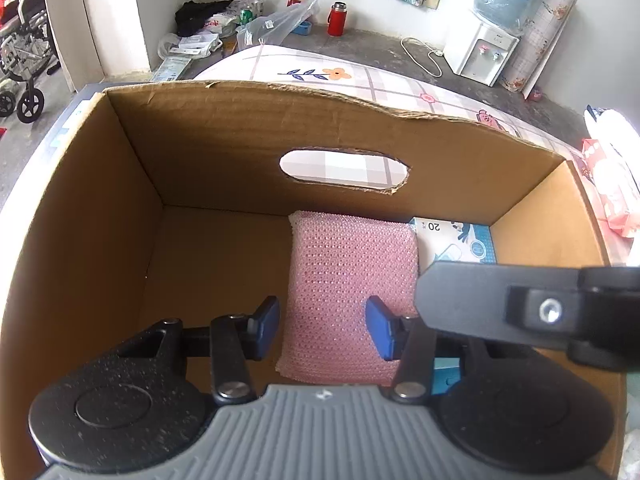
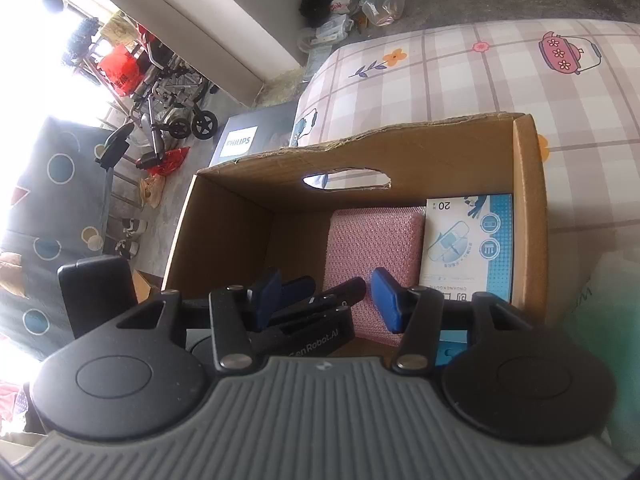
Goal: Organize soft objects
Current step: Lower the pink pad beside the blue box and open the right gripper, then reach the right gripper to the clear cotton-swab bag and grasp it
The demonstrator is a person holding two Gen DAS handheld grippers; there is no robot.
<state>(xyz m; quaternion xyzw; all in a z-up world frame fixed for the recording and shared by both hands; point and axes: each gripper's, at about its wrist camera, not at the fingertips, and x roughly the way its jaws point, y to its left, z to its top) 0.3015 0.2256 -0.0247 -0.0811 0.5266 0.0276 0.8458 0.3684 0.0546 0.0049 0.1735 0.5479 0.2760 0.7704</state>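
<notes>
Cardboard fills the left wrist view: an open brown box (image 1: 224,152) with a hand-hole cut in its far wall, standing on a checked, flower-printed cloth (image 1: 320,68). On the box floor lies a pink mesh sponge (image 1: 348,280), a plump rectangular pad, with a blue-and-white packet (image 1: 456,240) flat just beside it toward the right wall. The left gripper (image 1: 322,326) hangs over the near half of the sponge, its blue pads apart and clear of the pink mesh on either side, clamped on nothing. Part of the right gripper's black body (image 1: 520,304) crosses the right of this view, above the packet.

From the right wrist view, the same box (image 2: 528,200) sits at the edge of the cloth (image 2: 480,64), sponge (image 2: 376,240) and packet (image 2: 468,240) side by side at its bottom. The right gripper (image 2: 328,300) also has its fingers apart with nothing pressed between them; the left gripper's dark fingertips (image 2: 340,290) show through the gap, low over the sponge.

The sponge looks light, soft and springy, its mesh giving grip rather than slip. It should squash under a pinch and recover, so a hold across its narrow width, near the middle of a long edge, seems safest. The thin packet beside it looks flat and hard to lift from the floor; an edge would be the place.
</notes>
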